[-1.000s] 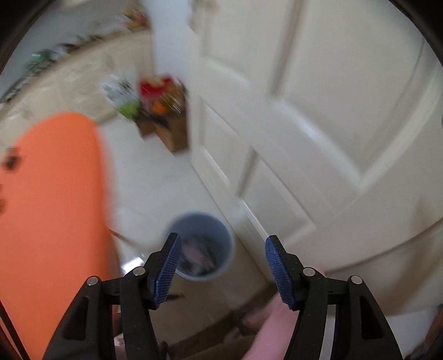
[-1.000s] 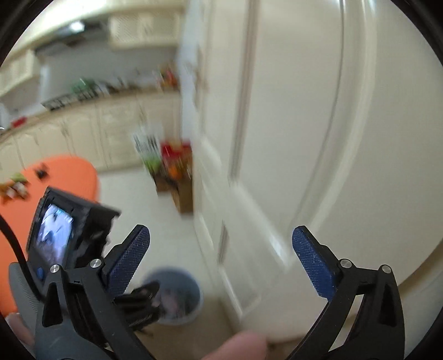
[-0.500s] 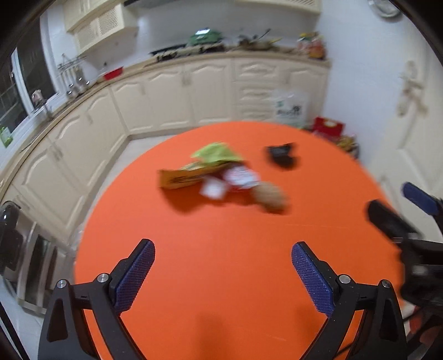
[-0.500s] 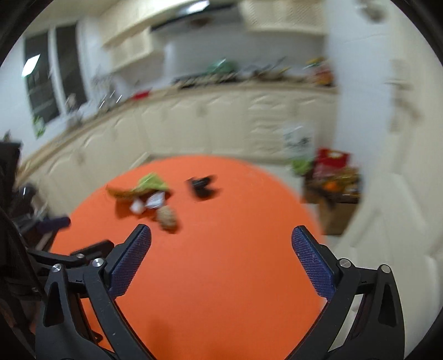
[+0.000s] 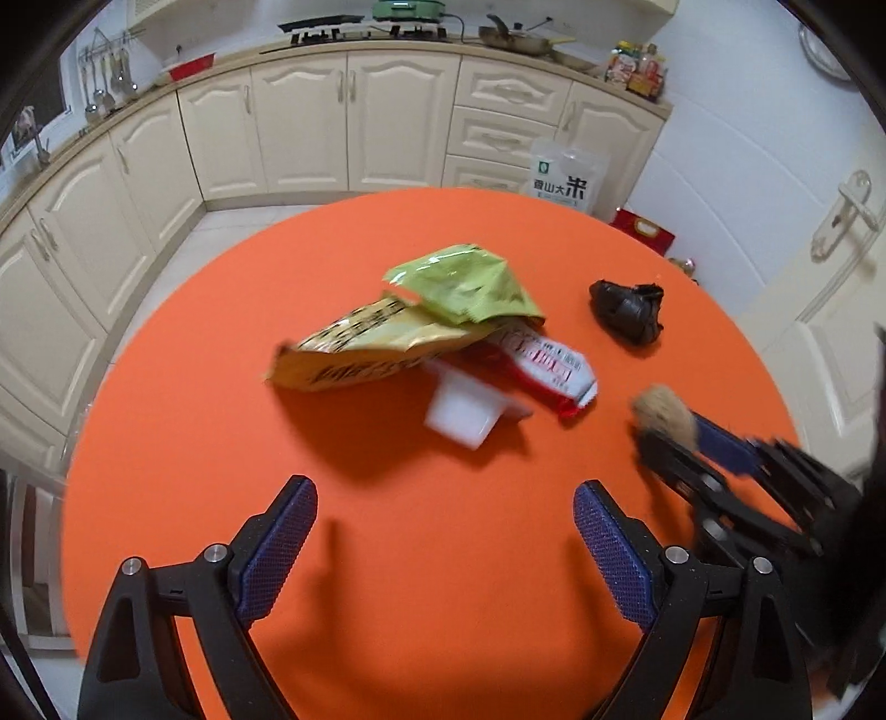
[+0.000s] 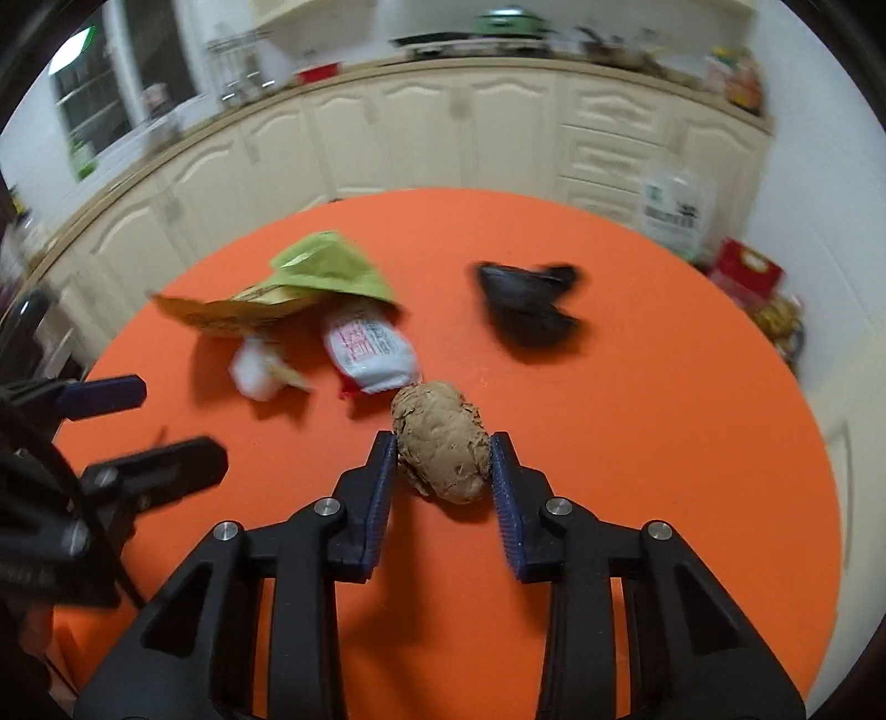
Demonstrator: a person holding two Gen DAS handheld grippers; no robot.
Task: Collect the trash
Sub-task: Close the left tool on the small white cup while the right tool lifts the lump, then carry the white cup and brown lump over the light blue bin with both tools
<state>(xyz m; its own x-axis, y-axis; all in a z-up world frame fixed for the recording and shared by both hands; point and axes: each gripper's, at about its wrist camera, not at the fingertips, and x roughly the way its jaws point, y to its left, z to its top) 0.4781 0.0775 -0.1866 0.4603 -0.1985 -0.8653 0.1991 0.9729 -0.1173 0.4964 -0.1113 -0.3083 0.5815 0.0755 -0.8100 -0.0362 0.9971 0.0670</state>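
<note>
Closest in, the right tongs (image 6: 443,462) are closing around a brown wad (image 6: 440,446), a lumpy crumpled ball of paper sitting on the orange surface (image 6: 664,498). Both blue pads look like they're touching its sides already. The left tongs (image 5: 446,545) sit over bare orange, jaws wide and closing a bit, nothing between them.

The surface is round, plain bright orange, a bit of shadow under each piece of trash. Just past the wad there's a red and white wrapper (image 6: 368,346), with a small white cup (image 5: 465,410) tipped on its side right next to it. Lying over those is a yellow bag (image 5: 360,351), and a green bag (image 5: 462,288) overlaps the far end of that. Off to the right, apart from the pile, is a crumpled black bag (image 5: 628,310).

Beyond the edge, cream cabinets (image 5: 310,122) curve around the room, with a stove (image 5: 360,27) and pans up on the far worktop. A white sack (image 5: 565,177) leans on the floor against the drawers, and a white door (image 5: 830,310) with a lever handle is on the right.
</note>
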